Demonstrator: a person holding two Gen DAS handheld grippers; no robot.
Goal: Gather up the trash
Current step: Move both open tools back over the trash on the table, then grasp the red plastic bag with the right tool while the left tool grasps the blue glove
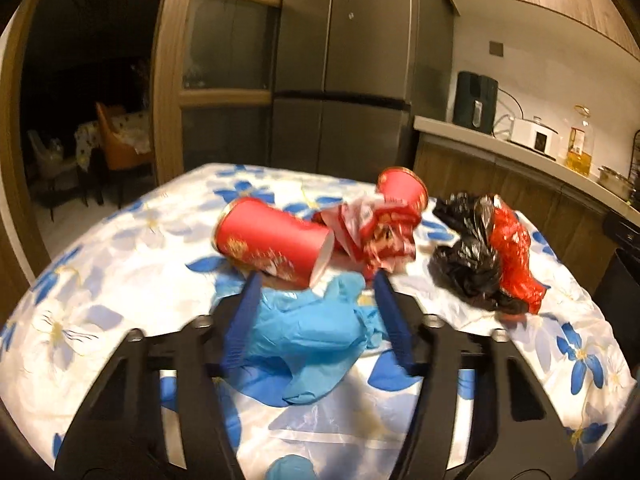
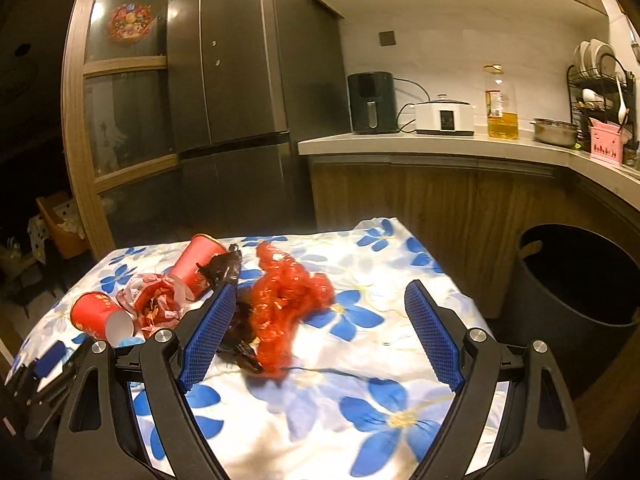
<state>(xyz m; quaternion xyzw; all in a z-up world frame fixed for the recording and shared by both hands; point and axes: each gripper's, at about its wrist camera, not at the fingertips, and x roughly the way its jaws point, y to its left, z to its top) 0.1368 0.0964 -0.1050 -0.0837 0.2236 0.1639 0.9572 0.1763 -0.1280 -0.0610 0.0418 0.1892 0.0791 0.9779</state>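
Left tool (image 1: 316, 280) straddled the crumpled blue rubber glove (image 1: 304, 336) at the bench's (image 1: 120, 248) 6 o'clock edge, unclosed; closing risked nudging the red paper cup (image 1: 272, 240). Right tool (image 2: 320, 296) gaped, empty.

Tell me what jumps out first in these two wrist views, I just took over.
The red trash on the flowered tablecloth stands out: a tipped red paper cup beside a crumpled red wrapper, and a red plastic bag bunched with a black bag. The left gripper straddles a blue glove, jaws not closed on it; the right gripper is open near the red bag. A dark bin waits right of the table.
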